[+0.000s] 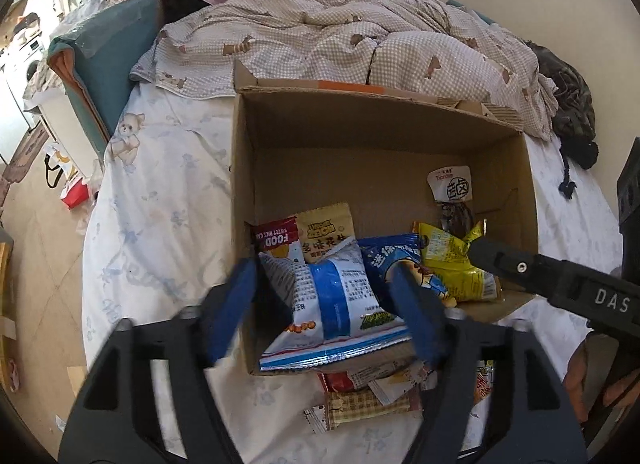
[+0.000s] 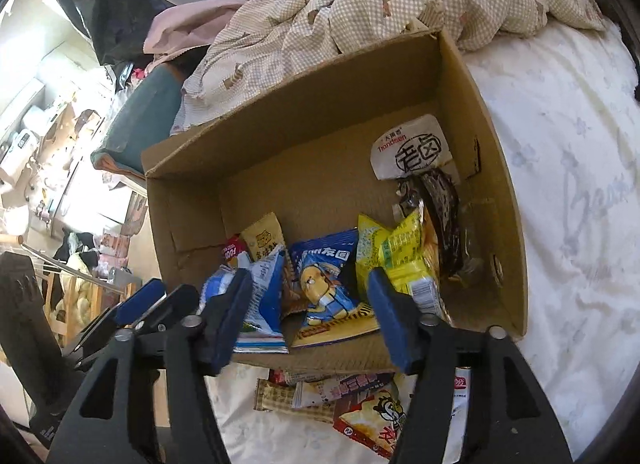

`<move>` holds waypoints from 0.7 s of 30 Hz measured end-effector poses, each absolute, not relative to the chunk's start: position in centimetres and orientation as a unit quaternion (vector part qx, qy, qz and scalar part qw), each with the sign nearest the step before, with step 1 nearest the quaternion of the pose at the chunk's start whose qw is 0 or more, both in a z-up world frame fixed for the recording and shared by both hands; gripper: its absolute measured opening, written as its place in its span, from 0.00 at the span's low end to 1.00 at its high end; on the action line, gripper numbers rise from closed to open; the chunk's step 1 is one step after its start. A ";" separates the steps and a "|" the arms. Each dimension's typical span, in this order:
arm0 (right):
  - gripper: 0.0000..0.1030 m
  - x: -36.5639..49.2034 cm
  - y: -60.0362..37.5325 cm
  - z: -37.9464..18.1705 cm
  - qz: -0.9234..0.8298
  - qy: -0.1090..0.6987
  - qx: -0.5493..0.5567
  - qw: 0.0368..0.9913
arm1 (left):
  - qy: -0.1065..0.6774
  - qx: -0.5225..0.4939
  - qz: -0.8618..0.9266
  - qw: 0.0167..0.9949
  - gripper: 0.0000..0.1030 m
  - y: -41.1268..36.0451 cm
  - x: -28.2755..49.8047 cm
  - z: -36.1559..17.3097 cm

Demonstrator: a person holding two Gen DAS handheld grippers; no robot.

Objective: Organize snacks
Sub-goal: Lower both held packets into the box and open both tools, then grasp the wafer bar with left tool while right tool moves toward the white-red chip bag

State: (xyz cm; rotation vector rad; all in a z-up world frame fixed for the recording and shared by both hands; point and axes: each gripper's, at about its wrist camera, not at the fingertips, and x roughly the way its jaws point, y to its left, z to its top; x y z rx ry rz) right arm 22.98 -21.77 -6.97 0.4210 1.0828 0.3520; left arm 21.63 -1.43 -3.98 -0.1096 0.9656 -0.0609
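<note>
Both tools (image 1: 324, 316) (image 2: 312, 320) gape empty over crinkly foil packets (image 1: 332, 296) in cardboard box (image 1: 384, 168).

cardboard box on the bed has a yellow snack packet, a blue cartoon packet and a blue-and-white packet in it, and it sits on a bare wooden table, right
Not quite. The brown cardboard box does hold the yellow snack packet, the blue cartoon packet and the blue-and-white packet, but it sits on a white printed bedsheet, not a wooden table. The right wrist view shows this.
</note>
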 end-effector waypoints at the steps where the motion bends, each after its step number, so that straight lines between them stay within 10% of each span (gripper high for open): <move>1: 0.67 22.9 -21.8 -6.9 0.163 0.507 0.198 0.823 | 0.459 -0.053 -0.028 0.886 0.79 -1.4 21.5 -3.8; 16: 0.67 22.6 -22.0 -6.2 0.160 0.502 0.187 0.830 | 0.446 -0.061 -0.031 0.892 0.85 -0.6 20.4 -3.1; 21: 0.81 22.1 -22.3 -5.4 0.146 0.493 0.174 0.840 | 0.436 -0.066 -0.036 0.897 0.85 0.1 19.4 -2.5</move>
